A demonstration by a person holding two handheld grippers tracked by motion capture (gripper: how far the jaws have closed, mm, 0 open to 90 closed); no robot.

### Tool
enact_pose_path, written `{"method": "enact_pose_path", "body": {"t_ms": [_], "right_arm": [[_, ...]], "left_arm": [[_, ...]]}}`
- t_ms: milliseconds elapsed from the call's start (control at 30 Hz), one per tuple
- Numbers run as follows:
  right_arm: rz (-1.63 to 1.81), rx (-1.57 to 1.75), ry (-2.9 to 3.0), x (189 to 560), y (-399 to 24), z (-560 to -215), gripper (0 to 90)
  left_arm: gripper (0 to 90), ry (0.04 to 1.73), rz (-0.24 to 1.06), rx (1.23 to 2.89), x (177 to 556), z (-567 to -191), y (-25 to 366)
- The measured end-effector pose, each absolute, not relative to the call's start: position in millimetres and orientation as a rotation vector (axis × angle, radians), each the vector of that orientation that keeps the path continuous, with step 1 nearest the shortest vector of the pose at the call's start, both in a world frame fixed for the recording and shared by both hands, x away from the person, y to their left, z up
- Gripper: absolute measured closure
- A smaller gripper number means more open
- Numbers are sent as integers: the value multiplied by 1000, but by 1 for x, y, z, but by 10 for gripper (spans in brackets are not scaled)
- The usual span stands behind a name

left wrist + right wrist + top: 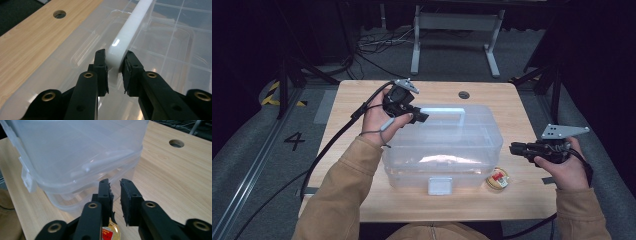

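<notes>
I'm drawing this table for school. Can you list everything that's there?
Storage box: one, clear plastic, middle of table, lid on.
Handle: one, white, on the box lid.
Latch: one, whitish, box front.
Small tin: one, gold with red label, right of the latch.
Table: one, light wood, round hole near back edge.
Left gripper: one, black, clamped on the handle's end.
Right gripper: one, black, jaws narrowly apart on nothing, above the tin.
Sleeves: two, tan.

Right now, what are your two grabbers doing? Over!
Left gripper shut on box handle. Right gripper open, empty, beside the box. Small tin at the box's front corner. Nothing in the way.
</notes>
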State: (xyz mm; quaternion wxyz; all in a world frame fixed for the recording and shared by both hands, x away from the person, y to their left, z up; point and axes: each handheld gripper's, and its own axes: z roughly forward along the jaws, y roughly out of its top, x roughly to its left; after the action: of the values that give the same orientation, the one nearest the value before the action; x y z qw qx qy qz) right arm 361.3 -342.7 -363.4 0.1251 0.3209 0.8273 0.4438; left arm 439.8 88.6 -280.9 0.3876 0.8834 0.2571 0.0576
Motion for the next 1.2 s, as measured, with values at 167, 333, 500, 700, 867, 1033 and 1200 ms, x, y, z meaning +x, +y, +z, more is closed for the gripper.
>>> {"method": "enact_pose_path", "body": {"t_ms": [167,333,500,700,867,1033,1200], "right_arm": [[1292,920,2439,360,-341,-363,851],[1314,873,2471,357,-334,-362,884],[1358,835,2490,354,-330,-360,896],[1404,763,2530,351,-319,-359,900],[1409,741,2535,351,-314,-361,900],[1436,744,2512,352,-311,-363,900],[1437,753,2503,353,-309,-364,900]], "left_arm": [[753,667,145,2252,446,-275,88],[753,688,115,2244,454,-273,89],[752,709,83,2226,461,-271,90],[752,730,44,2226,469,-268,90],[751,736,38,2230,471,-267,90],[750,733,44,2233,470,-267,91],[747,727,55,2226,469,-267,91]]}}
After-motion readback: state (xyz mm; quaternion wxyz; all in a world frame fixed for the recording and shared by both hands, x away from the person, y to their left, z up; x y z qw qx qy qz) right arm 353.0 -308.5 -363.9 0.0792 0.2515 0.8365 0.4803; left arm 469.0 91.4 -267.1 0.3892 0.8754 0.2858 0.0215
